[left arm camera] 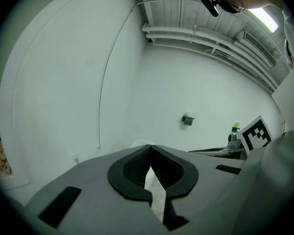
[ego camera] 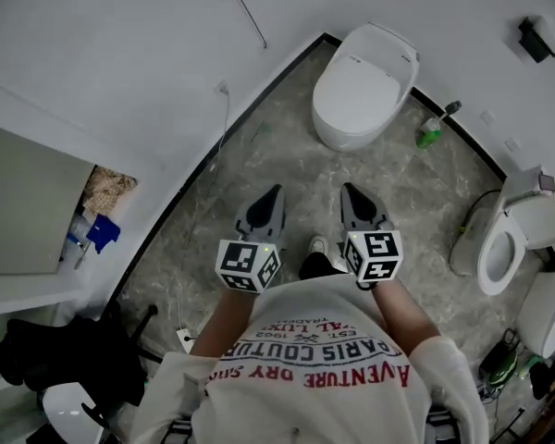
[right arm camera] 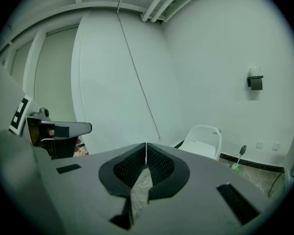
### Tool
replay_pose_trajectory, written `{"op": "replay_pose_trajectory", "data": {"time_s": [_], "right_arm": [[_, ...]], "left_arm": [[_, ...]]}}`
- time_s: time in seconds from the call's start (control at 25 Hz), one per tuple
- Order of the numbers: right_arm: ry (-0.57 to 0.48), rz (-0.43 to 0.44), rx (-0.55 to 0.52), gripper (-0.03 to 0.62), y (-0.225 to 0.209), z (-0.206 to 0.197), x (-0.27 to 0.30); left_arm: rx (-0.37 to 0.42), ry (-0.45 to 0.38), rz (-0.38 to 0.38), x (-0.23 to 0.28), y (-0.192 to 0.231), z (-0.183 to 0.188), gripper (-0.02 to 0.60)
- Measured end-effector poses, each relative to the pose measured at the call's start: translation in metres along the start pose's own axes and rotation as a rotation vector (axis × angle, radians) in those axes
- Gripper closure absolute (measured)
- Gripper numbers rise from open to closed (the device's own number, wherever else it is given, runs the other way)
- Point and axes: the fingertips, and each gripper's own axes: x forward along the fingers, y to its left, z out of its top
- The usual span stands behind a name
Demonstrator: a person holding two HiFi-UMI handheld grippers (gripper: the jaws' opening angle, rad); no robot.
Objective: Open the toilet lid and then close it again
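- Presently, one white toilet (ego camera: 342, 140) stands in the far corner of the room, where two white walls (ego camera: 120, 54) meet.
- Lid (ego camera: 361, 86): white, lying flat and shut over the bowl. The right gripper view shows it the same way (right arm camera: 204, 140).
- Left hand-held gripper (ego camera: 277, 192): grey, held out over the floor (ego camera: 213, 211) and pointing toward the toilet, well apart from it. Its own view shows the jaws together (left arm camera: 149, 148) with nothing between them.
- Right hand-held gripper (ego camera: 348, 191): grey, beside the left one and pointing the same way, also well short of the toilet. Its jaws are together (right arm camera: 146, 146) and hold nothing.
- Marker cubes: one on each gripper, left (ego camera: 249, 265) and right (ego camera: 374, 255), close to the person's chest.
- Floor: grey marbled stone with a dark skirting along the walls.
- Green bottle (ego camera: 429, 135): on the floor just right of the toilet, near the wall.
- Second toilet (ego camera: 509, 248): at the right edge of the head view, with its lid raised.
- Dark holder (ego camera: 535, 40): fixed on the right wall, above the bottle.
- Shoe (ego camera: 318, 245): pale, showing on the floor between the two grippers.
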Motion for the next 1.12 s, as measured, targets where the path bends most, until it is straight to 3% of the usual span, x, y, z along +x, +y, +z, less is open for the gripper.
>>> {"op": "replay_pose_trajectory", "data": {"time_s": [0.28, 0.52, 0.88, 1.12], "right_arm": [[0.015, -0.035, 0.012, 0.577, -0.078, 0.034, 0.072], [0.035, -0.092, 0.05, 0.577, -0.124, 0.043, 0.129], [0.058, -0.31, 0.188, 0.577, -0.207, 0.071, 0.234], [0.063, -0.425, 0.245, 0.577, -0.249, 0.084, 0.318]], "left_arm": [[0.013, -0.001, -0.028, 0.109, 0.014, 0.032, 0.574], [0.016, 0.065, -0.081, 0.192, 0.047, 0.032, 0.574], [0.104, 0.168, -0.375, 0.377, 0.084, 0.057, 0.574], [0.155, 0.266, -0.525, 0.479, 0.128, 0.044, 0.574]]}}
